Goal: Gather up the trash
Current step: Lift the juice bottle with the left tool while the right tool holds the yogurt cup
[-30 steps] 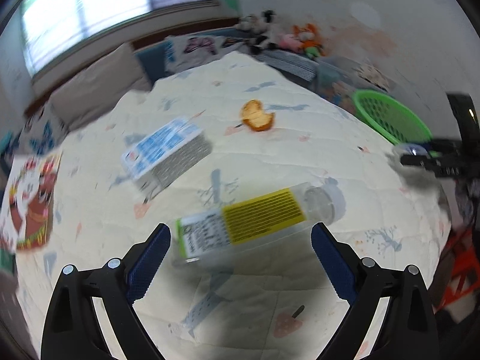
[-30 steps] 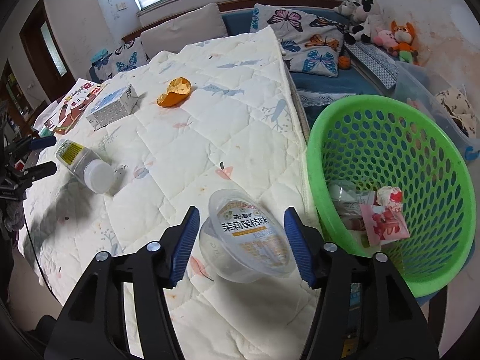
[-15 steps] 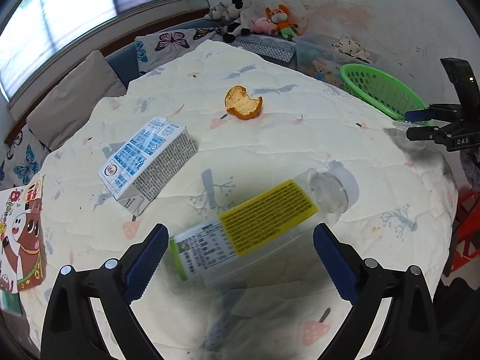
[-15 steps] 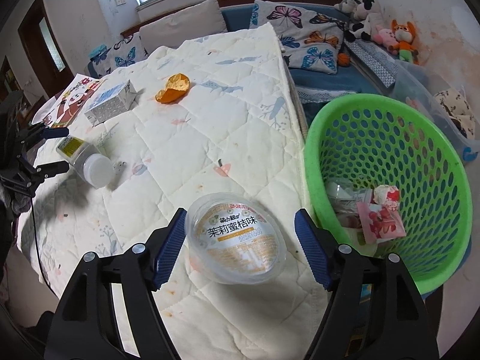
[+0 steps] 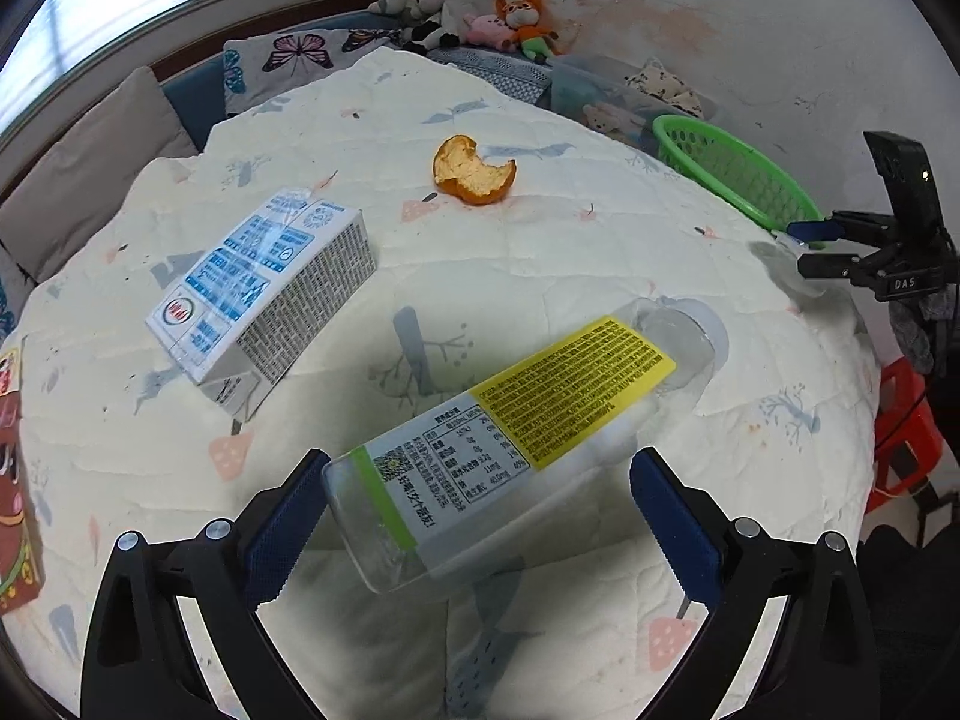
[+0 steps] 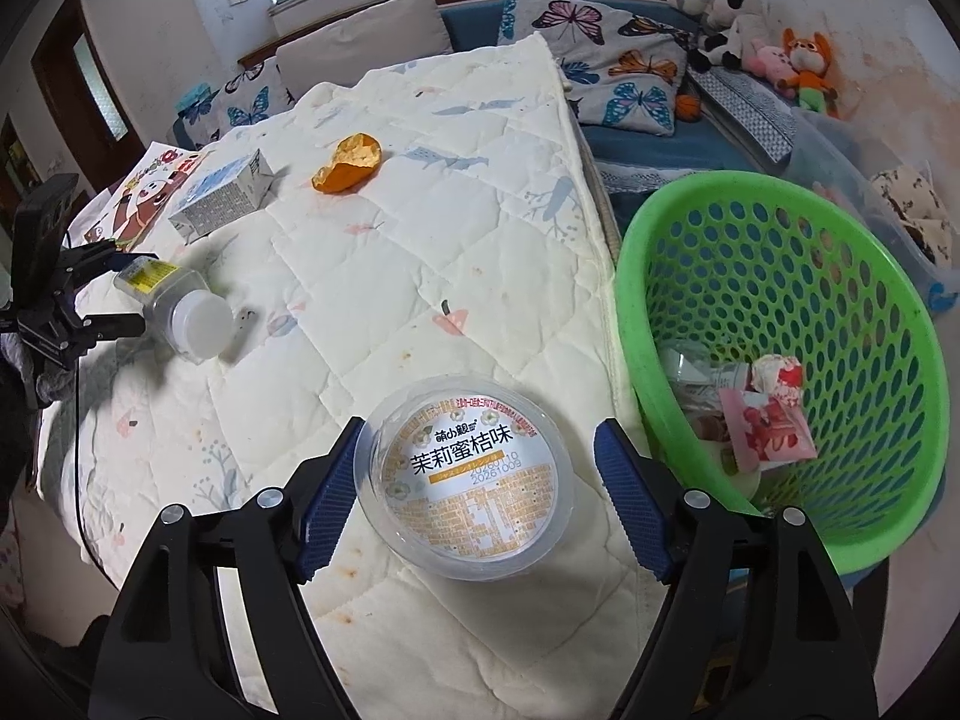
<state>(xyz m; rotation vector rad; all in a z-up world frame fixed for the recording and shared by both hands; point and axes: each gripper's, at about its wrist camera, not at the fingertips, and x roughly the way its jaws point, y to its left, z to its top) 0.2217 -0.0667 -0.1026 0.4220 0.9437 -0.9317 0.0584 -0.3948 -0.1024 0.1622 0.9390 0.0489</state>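
Observation:
A clear plastic bottle (image 5: 516,432) with a yellow label lies on its side on the quilted bed cover. My left gripper (image 5: 477,516) is open with the bottle's base between its fingers. A round clear cup (image 6: 465,480) with a printed lid lies near the bed's edge. My right gripper (image 6: 480,501) is open around it. The green basket (image 6: 828,240) stands to the right of the cup and holds wrappers (image 6: 768,420). A milk carton (image 5: 264,294) and an orange peel (image 5: 474,171) lie further back on the bed.
A picture book (image 6: 144,192) lies at the bed's far left. Pillows (image 6: 360,42) and plush toys (image 6: 756,30) line the back. A clear storage box (image 6: 870,168) sits behind the basket. A red stool (image 5: 906,420) stands beside the bed.
My left gripper has moved forward so the bottle's base now lies between its fingers. My right gripper has moved forward and opened wider around the cup.

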